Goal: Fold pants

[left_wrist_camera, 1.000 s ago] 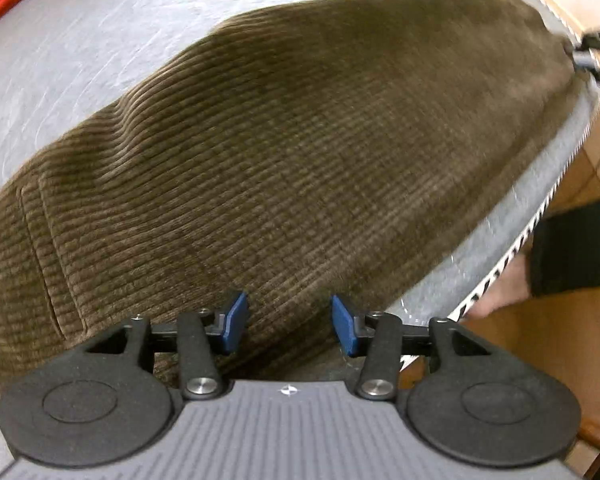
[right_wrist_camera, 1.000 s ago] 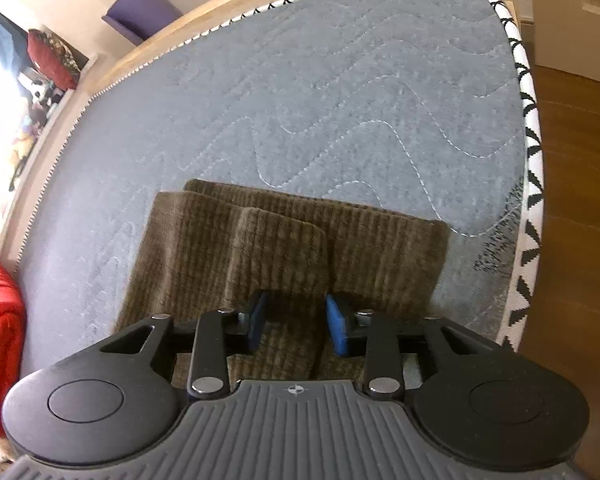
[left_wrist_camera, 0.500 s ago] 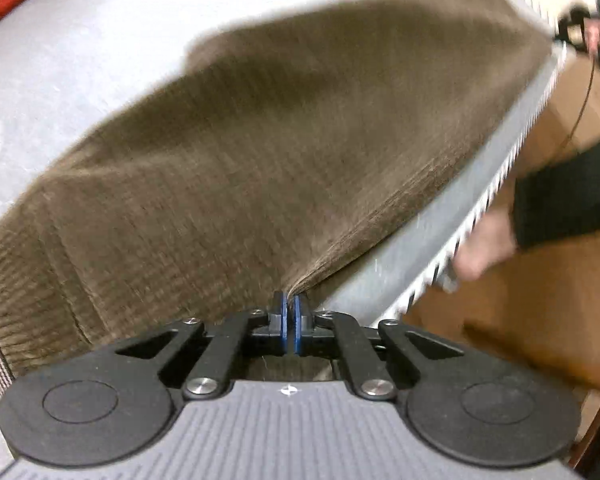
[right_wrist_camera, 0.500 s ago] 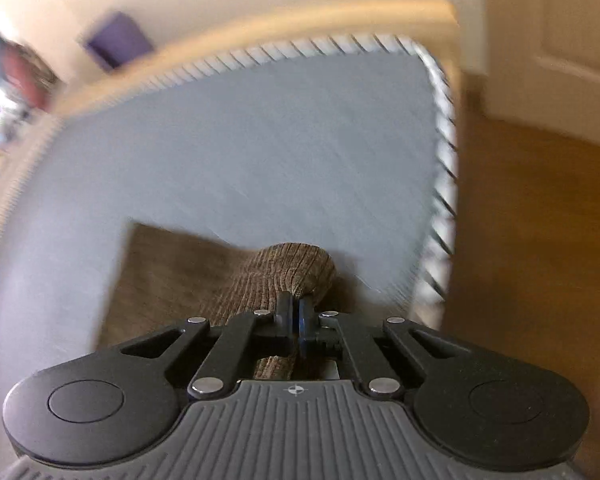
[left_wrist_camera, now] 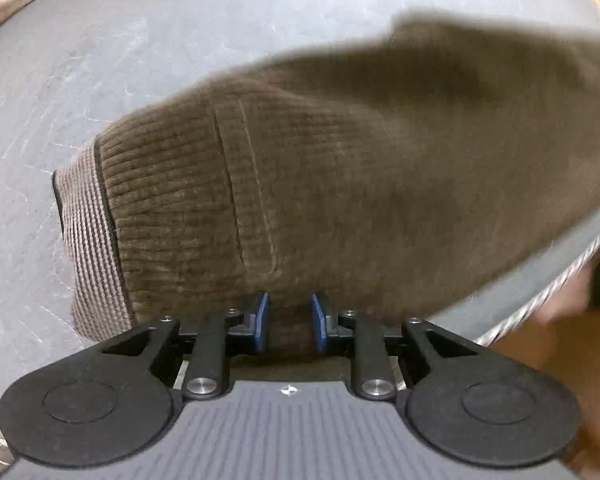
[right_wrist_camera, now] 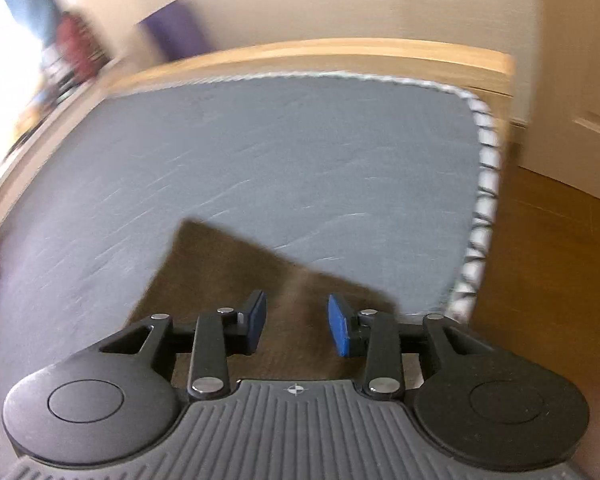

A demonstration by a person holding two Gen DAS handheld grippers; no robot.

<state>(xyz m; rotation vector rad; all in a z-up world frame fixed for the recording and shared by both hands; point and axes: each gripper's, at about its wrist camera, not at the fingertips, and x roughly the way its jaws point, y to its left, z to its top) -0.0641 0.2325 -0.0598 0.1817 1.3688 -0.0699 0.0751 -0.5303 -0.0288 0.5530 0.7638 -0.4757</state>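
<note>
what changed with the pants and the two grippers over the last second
Both grippers clamped shut on the brown corduroy pants half a second ago; their jaws have just been opening. The left gripper has fabric between its jaws; the right gripper stands open above the cloth. The left view slid toward the ribbed waistband. The pants stay on the grey quilted mattress.
</note>
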